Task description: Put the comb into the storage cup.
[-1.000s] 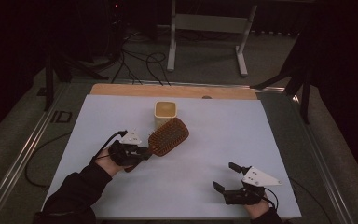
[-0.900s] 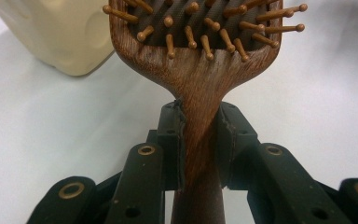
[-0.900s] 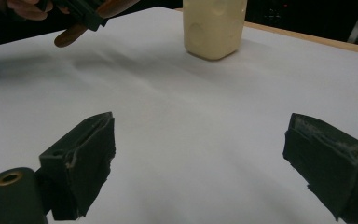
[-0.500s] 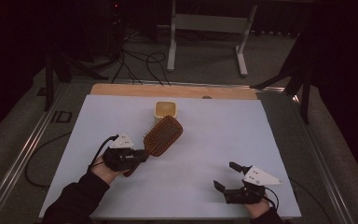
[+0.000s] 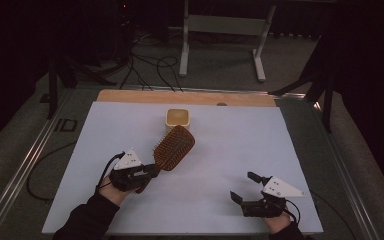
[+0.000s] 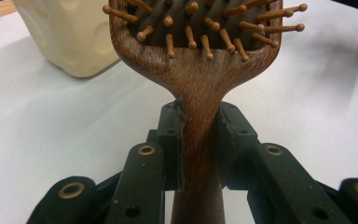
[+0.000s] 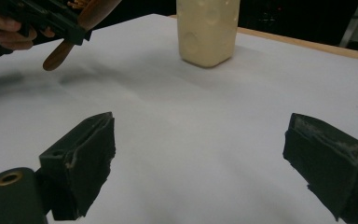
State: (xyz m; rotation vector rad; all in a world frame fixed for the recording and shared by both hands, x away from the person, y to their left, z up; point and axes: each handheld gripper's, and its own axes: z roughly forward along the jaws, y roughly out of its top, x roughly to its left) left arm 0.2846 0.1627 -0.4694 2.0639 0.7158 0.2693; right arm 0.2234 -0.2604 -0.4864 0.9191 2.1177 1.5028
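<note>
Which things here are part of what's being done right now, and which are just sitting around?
In the job:
- hairbrush, its handle clamped in the left gripper
- cream container, just beyond the brush head

Just lying about:
- right gripper, open and idle over the white table
- cables and a metal stand on the floor

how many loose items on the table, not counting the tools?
2. A wooden hairbrush left of centre, its handle clamped in the left tool; a cream container standing just behind it, near the table's far edge. Nothing else seen.
</note>
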